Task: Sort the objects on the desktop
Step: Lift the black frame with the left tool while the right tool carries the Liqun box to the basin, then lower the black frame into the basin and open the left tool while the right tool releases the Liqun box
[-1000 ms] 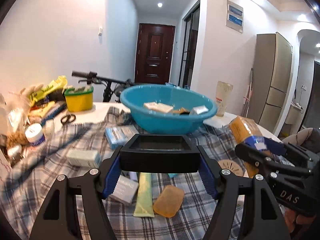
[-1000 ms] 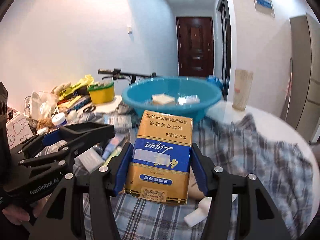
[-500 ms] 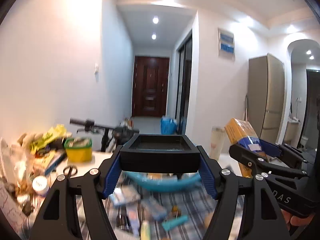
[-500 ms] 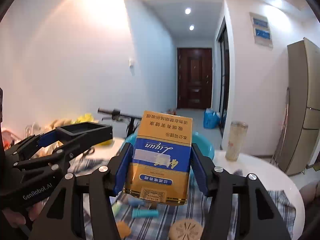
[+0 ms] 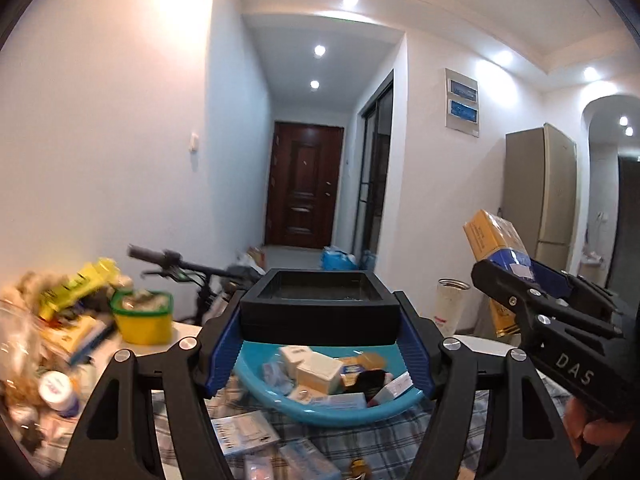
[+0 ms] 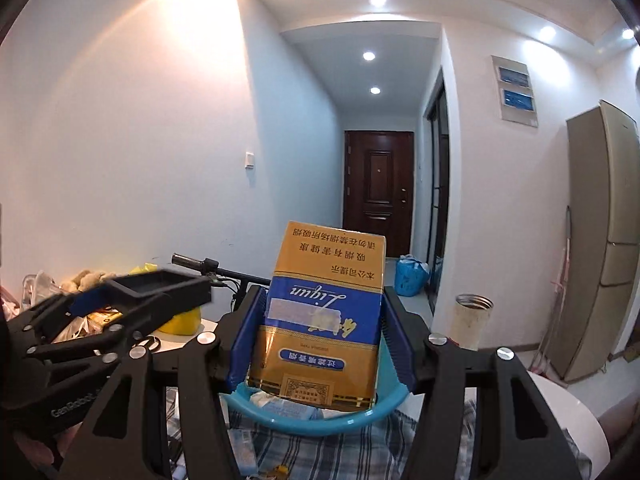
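My left gripper (image 5: 320,344) is shut on a shallow black box (image 5: 320,308), held level above the near side of the blue basin (image 5: 328,408). Beside it on the right, my right gripper (image 6: 318,340) is shut on a gold and blue carton (image 6: 320,320), which stands upright over the basin (image 6: 320,420). The same carton (image 5: 496,248) and gripper show at the right of the left wrist view. The basin holds several small boxes and packets. The black box (image 6: 160,284) appears at the left of the right wrist view.
A plaid cloth (image 5: 372,452) covers the round white table (image 6: 568,420) with loose packets on it. A yellow tub (image 5: 144,316), a white jar (image 5: 56,390) and bags crowd the left. A bicycle handlebar (image 5: 160,258) and a steel cup (image 6: 472,320) stand behind.
Both grippers have risen with their loads and tipped up, so the hallway fills the views. Over the last half second they have come closer over the basin.
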Motion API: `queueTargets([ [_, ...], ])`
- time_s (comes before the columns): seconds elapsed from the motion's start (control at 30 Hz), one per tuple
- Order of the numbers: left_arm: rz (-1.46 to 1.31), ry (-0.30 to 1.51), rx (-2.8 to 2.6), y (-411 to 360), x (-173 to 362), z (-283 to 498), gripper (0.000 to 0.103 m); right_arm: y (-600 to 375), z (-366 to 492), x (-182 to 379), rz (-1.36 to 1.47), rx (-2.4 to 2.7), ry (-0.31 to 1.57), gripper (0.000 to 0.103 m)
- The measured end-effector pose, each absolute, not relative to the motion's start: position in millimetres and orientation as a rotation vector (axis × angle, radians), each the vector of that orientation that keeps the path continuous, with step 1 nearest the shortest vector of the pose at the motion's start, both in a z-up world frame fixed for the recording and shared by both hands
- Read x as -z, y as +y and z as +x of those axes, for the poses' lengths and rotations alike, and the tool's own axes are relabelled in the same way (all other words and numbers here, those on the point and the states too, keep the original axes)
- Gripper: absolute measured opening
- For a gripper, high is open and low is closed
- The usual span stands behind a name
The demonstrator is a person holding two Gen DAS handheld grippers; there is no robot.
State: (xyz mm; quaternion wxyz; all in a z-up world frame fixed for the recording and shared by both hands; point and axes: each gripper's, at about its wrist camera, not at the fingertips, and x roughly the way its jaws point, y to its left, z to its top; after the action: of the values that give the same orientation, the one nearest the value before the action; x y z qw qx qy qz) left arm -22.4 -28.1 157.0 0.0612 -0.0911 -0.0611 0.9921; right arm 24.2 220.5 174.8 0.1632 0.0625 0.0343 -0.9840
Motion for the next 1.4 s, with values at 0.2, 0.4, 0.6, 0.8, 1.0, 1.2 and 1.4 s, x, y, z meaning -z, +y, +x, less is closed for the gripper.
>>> queueTargets([
  [0.2, -0.26, -0.198, -2.995, -25, -166, -68, 0.072, 211, -7, -194, 0.158, 2.845, 0.133, 0.056],
  [0.4, -0.198, -0.14, -3.0, -24, -168, -91, 0.072, 222, -34, -191, 0.159, 2.866, 0.09, 0.056],
  [0.6, -0.197, -0.168, -2.979, -24, -156, -104, 0.072, 238, -50, -180, 0.167, 2.864, 0.02, 0.056],
  [0.8, -0.19, -0.058, -2.986, -15, -137, -110, 0.072, 244, -55, -178, 0.135, 2.856, 0.035, 0.056],
  [1.0, -0.245, -0.085, -3.008, -20, -134, -119, 0.072, 239, -66, -174, 0.164, 2.859, 0.057, 0.056],
  [1.2, -0.411, -0.138, -2.99, -27, -117, -145, 0.072, 227, -90, -152, 0.328, 2.829, 0.102, 0.056],
  [1.4, -0.55, -0.107, -3.004, -25, -88, -173, 0.072, 224, -111, -132, 0.433, 2.791, 0.105, 0.056],
])
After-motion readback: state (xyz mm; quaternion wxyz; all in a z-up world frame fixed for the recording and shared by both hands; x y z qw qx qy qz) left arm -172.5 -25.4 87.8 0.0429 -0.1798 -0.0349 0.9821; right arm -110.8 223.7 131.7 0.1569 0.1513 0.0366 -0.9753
